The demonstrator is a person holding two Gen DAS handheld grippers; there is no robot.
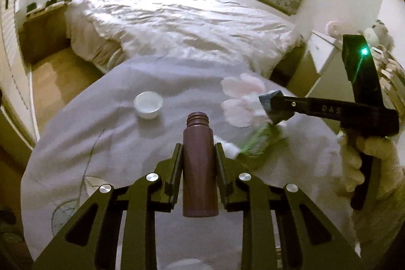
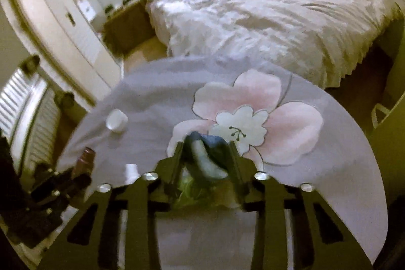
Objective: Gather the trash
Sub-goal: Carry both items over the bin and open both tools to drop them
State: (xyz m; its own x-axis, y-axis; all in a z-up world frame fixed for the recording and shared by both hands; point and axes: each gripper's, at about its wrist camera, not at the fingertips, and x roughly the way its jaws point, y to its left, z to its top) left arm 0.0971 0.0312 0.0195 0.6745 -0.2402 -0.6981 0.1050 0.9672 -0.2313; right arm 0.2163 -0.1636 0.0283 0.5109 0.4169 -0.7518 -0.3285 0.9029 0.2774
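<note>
Room: bedroom, rumpled white bed (image 1: 182, 24) at 12 o'clock behind a cloth-covered counter (image 1: 106, 138).
Bottle: brown uncapped bottle (image 1: 200, 168), upright, threaded neck showing; probably light, stiff, slick plastic, best taken mid-body.
Left gripper (image 1: 198, 151): fingers closed on the bottle's sides.
Wrapper: crumpled blue-and-white wrapper (image 2: 210, 156), soft and crushable, at counter centre over the printed flower (image 2: 255, 113).
Right gripper (image 2: 206, 148): fingers closed around the wrapper.
Cap: white cap (image 1: 148, 104) at 11 o'clock of the bottle, apart, not yet collected.
</note>
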